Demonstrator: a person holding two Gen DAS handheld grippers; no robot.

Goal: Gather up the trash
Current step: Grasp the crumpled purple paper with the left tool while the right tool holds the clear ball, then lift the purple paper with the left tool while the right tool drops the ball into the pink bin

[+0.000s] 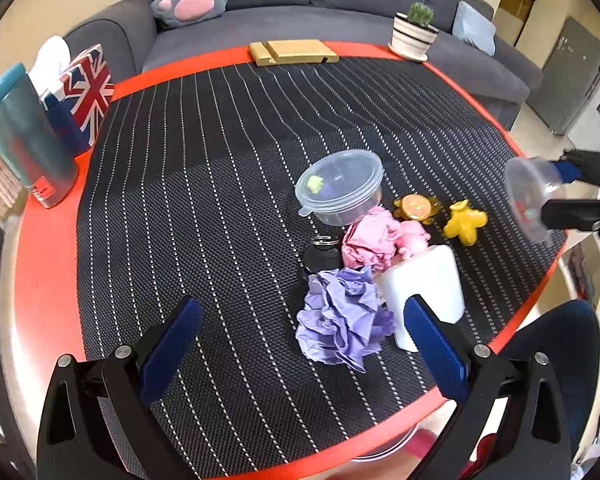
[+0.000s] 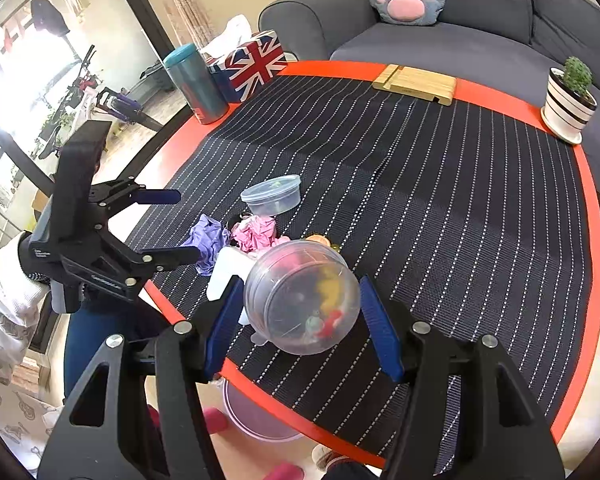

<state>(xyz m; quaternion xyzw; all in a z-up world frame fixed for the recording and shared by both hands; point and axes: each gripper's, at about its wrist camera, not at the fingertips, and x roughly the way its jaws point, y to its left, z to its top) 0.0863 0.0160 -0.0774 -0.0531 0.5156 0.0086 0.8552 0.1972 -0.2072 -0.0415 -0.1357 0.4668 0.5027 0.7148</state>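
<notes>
Two blue pads of my right gripper [image 2: 300, 320] are clamping a clear lidded tub [image 2: 302, 298] above the table's near edge; my left gripper [image 1: 300, 354] is gaping wide and empty over crumpled purple paper [image 1: 342, 316]; pink paper [image 1: 370, 240] is lying just beyond, on the striped mat [image 1: 220, 200].

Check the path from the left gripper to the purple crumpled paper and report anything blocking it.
Nothing visible blocks it. The left gripper is open, with the purple crumpled paper lying just ahead between its fingers. The white bottle touches the paper's right side, near the right finger.
</notes>
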